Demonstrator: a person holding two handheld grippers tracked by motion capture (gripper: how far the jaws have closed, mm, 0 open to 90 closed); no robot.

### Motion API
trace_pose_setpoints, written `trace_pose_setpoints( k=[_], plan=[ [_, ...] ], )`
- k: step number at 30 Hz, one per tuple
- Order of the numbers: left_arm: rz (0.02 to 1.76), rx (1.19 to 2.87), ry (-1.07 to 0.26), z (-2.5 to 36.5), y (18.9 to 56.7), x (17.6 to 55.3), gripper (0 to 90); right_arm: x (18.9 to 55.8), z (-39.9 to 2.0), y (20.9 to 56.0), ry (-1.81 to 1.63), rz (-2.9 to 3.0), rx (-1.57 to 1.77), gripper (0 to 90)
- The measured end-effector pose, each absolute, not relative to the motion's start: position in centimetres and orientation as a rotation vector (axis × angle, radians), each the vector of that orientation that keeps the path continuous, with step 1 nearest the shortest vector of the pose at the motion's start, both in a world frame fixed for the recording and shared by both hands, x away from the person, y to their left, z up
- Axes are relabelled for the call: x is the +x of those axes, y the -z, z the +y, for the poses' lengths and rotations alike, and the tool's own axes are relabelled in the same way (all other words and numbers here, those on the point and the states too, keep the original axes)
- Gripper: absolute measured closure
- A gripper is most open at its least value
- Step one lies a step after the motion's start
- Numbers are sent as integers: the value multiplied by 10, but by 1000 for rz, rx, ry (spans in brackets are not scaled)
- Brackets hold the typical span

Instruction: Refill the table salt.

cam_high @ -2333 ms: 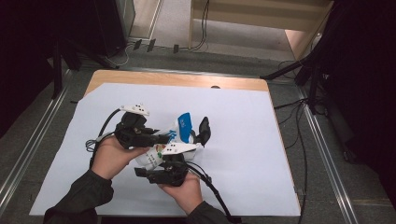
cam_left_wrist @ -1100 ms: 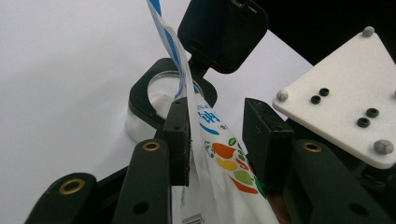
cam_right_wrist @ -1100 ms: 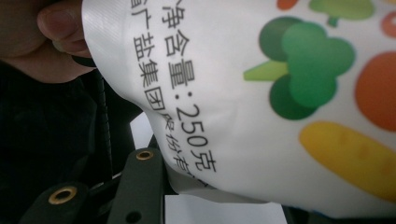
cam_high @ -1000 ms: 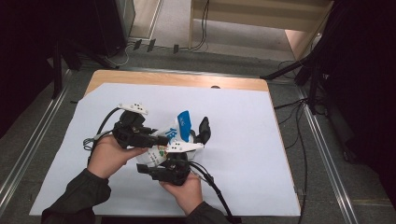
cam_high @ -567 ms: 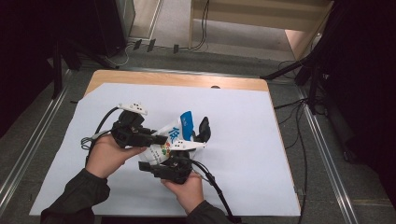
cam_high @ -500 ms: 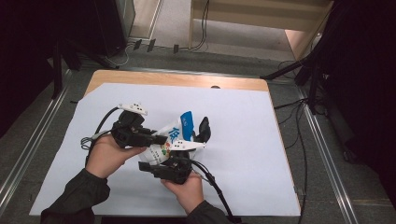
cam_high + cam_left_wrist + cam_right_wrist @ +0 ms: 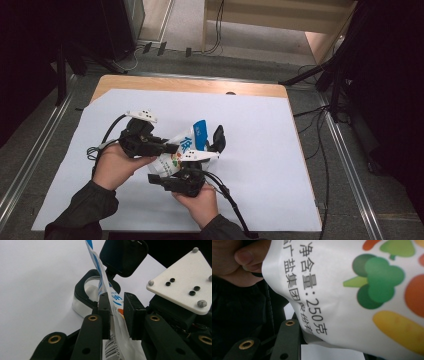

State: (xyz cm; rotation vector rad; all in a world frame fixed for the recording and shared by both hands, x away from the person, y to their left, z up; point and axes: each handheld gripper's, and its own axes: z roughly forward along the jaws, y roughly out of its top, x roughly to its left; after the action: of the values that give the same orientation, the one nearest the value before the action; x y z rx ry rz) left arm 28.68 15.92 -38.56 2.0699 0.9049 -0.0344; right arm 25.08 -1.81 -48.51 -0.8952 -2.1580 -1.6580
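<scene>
Where the bench (image 7: 190, 86) shows bare wood at its far edge, a white sheet (image 7: 280, 165) covers the rest; beyond lie grey floor and cables (image 7: 215, 30). Above the sheet's middle, both hands hold a white printed bag (image 7: 186, 147). The left gripper (image 7: 117, 308) has just been closing and pinches the bag's edge, a barcode visible there. The right gripper (image 7: 212, 145) holds the bag; its own view shows printed vegetables and a thumb (image 7: 247, 256).

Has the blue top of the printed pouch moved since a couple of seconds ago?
Yes, slightly. In the high view the pouch's blue top has tipped right, toward the table's far wooden edge. The left gripper has just been closing on the pouch.
</scene>
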Motion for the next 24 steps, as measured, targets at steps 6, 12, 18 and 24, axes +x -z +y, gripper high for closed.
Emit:
trace_pose_setpoints(
  k=[6, 12, 18, 24],
  plan=[
    [906, 2061, 42, 159, 388, 288, 776, 251, -18, 485, 1653, -2179, -891, 641],
    [905, 2092, 11, 158, 388, 286, 858, 251, -17, 487, 1644, -2202, -883, 643],
    [908, 2100, 4, 160, 387, 285, 869, 251, -16, 487, 1638, -2210, -876, 644],
    [908, 2095, 2, 161, 386, 285, 872, 251, -16, 487, 1640, -2219, -868, 644]
  ],
)
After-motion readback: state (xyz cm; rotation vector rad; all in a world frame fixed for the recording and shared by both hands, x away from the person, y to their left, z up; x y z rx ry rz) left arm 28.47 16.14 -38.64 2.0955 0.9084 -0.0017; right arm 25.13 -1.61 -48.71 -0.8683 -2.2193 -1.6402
